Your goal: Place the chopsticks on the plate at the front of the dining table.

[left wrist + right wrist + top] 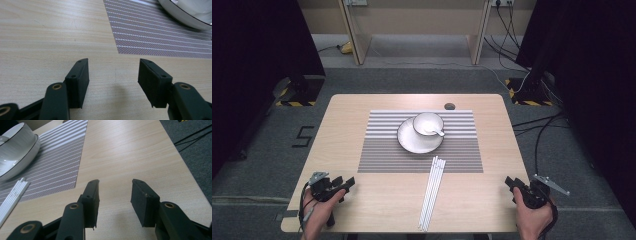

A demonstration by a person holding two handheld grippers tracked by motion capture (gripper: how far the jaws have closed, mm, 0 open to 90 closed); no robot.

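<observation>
We start at the left tool [343,183], which rests low over the near left corner of the counter [347,120] with its jaws spread wide and nothing between them; the left gripper view looks past them at bare wood grain, the corner of the striped placemat [160,32] and the curved rim of the plate [185,15] at the far right. The right tool [512,184] sits at the near right corner, its jaws likewise wide apart and holding nothing; the right gripper view shows, beyond them, the placemat's right edge, the plate's black-trimmed rim at the far left and the ends of the white chopsticks [12,192] lying at the mat's near corner. From the high view we get what the gripper views leave out: the whole layout, with the chopsticks [432,192] as a tight bundle of thin white sticks running from the mat's near edge toward the counter's near edge, roughly midway between the two tools and well apart from both. On the mat the white plate carries a white bowl [428,123] on its far right part, with a white spoon [437,132] resting in the bowl. The counter is pale wood with rounded corners and a dark round cap near its far edge. Around it we see grey carpet, black curtains at both sides, cables on the floor at the right, and a wooden desk frame at the far wall.
</observation>
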